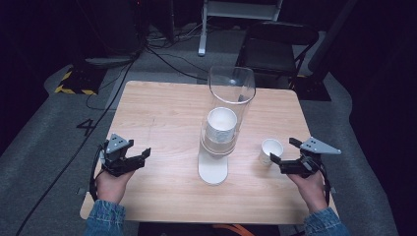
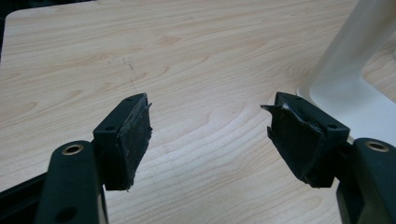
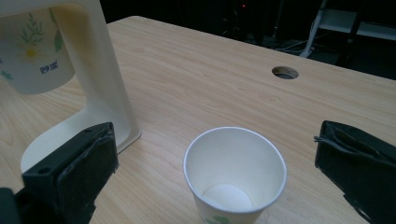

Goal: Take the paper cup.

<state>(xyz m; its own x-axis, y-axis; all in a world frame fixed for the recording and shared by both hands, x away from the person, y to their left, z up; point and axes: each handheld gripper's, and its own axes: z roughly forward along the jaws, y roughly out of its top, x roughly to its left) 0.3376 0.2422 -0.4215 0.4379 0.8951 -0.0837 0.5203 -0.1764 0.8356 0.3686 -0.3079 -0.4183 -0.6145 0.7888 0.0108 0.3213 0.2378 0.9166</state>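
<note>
- On the right side of the tabletop [image 1: 162, 108], the right hand-held gripper [image 1: 285, 156] is released, its jaws spread wide and pressing on nothing.
- Just beyond its jaws stands a single paper cup [image 1: 271, 150], upright and empty, mouth up, apart from both pads; the right gripper view looks down into it between the two jaws.
- At the left side, the left hand-held gripper [image 1: 140, 158] is released too, jaws wide with bare wood between them in the left gripper view.
- Between the two hands, near the middle of the tabletop, stands a cup dispenser [image 1: 220, 129]: a clear tube on a cream stand.
- Inside the tube sits a stack of paper cups [image 1: 221, 127]; how many I cannot tell through the plastic.
- Farther back on the floor, beyond the tabletop, stand a dark chair [image 1: 275, 46] and some cables [image 1: 167, 59].
</note>
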